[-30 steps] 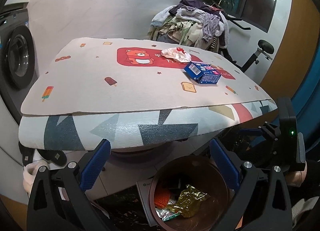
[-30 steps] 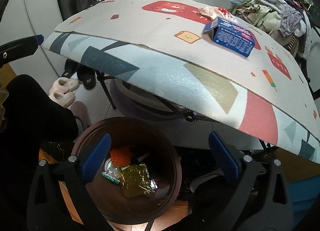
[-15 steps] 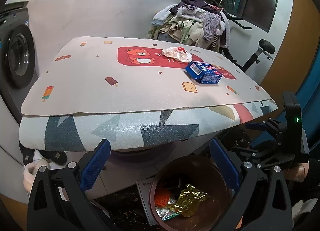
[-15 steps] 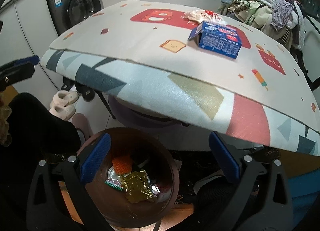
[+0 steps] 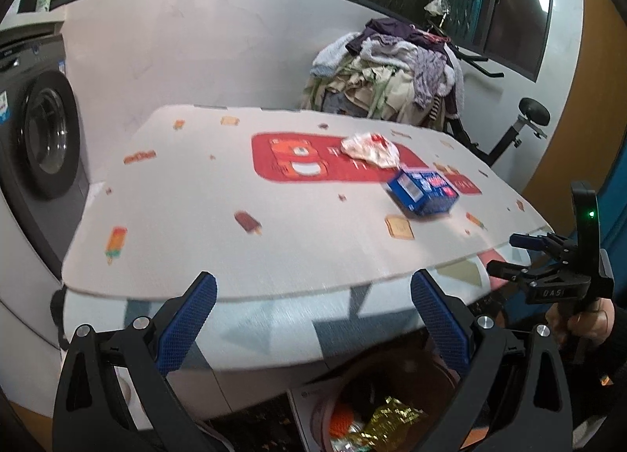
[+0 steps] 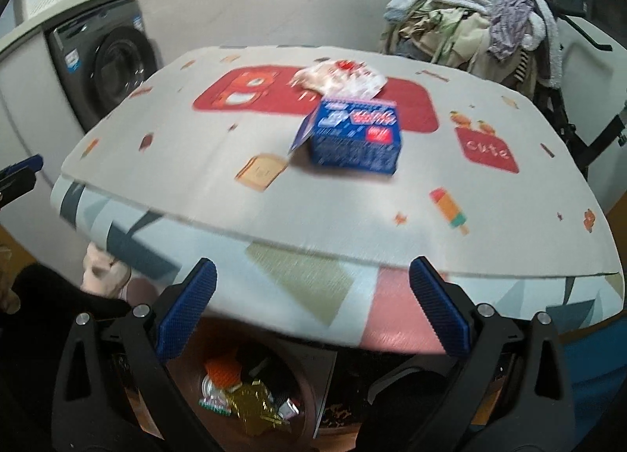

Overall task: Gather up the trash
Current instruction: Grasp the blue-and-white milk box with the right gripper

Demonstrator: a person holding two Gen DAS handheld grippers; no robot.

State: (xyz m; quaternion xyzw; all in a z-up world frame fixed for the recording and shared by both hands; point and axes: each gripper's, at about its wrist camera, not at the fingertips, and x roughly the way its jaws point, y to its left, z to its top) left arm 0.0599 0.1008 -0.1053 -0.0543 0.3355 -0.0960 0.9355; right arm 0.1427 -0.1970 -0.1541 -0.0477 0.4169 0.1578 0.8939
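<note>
Right wrist view: right gripper point(image 6: 311, 311) spread apart, empty, near table edge.
Left gripper point(image 5: 313, 320): fingers apart, empty.
Blue carton point(image 6: 354, 136): on printed mat point(image 6: 188, 162), touching crumpled wrapper point(image 6: 341, 77), seemingly plastic.
Brown bin point(image 5: 395, 365): below table, holding trash.

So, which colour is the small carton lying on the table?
The carton is blue, with white and red print; the right wrist view shows it best.

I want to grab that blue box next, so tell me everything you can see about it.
The blue box is a small cardboard carton with white and red print, too blurred to read. One end flap hangs open on its left side in the right wrist view. It lies flat on the patterned mat, partly over the red panel, just in front of the crumpled white and red wrapper; whether they touch is unclear. Neither gripper touches it.
</note>
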